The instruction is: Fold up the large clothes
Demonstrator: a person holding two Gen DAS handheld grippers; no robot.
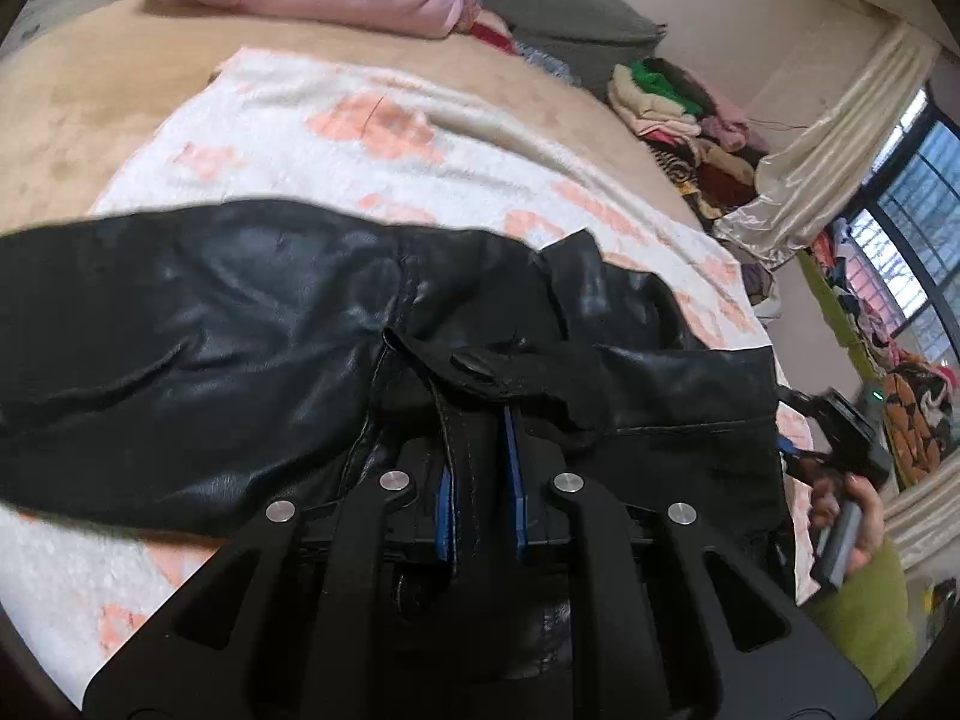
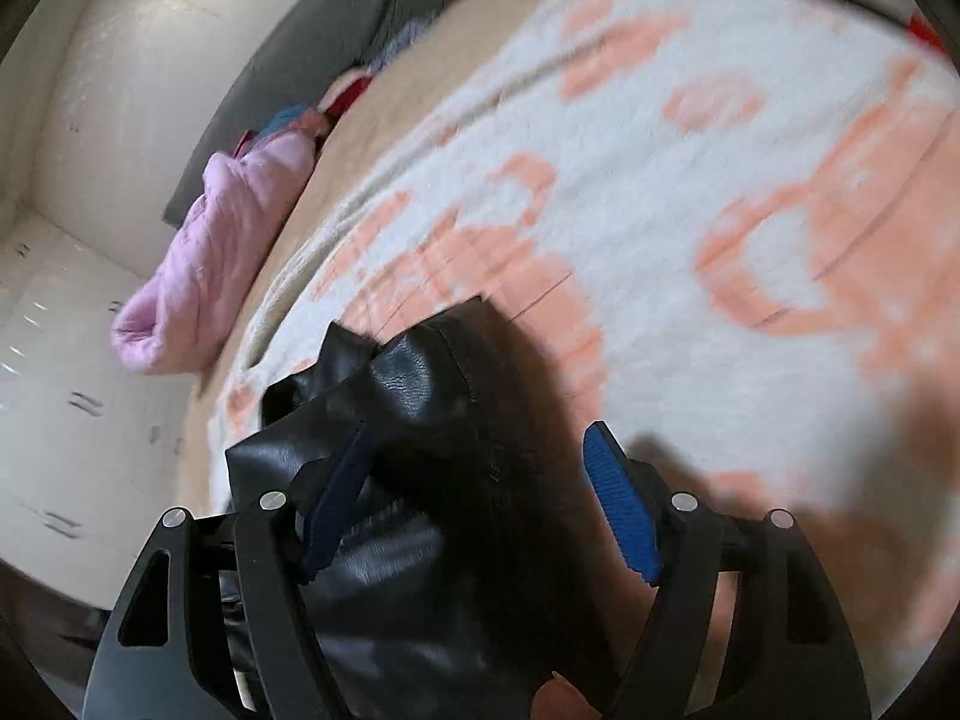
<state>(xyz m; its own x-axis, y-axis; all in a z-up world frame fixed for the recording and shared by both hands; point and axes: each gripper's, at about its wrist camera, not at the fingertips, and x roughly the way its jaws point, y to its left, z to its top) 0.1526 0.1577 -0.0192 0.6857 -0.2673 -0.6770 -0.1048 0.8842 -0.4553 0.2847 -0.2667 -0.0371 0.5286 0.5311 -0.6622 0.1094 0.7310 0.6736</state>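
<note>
A: Where is the black leather jacket (image 1: 198, 324) lying right now?

B: Spread across the white-and-peach blanket (image 1: 336, 120) on the bed, its long sleeve running away to the left in the left wrist view. The collar end, with its snap tab (image 1: 471, 363), sits right in front of the left gripper (image 1: 483, 462).

A: And that gripper — wide or narrow?

B: Narrow. Its blue pads are pinched on a strip of the jacket's edge, so it has hold of the leather.

A: The right gripper (image 2: 480, 468)?

B: Its jaws stand apart. A bunched corner of the jacket lies between them, touching the left pad (image 2: 336, 498), while the right pad (image 2: 618, 510) is clear of the leather with blanket showing behind it. I'd call that a grip not yet made.

A: So what does the coming move depend on?

B: In my judgement, on the jacket's long axis — it stretches sideways between the two hands. The left one already anchors one end; the right is at the other corner and needs to close before either end can be carried over for a fold.

A: Any hazard?

B: The leather looks slick and bulky, so a shallow pinch could slip.
</note>
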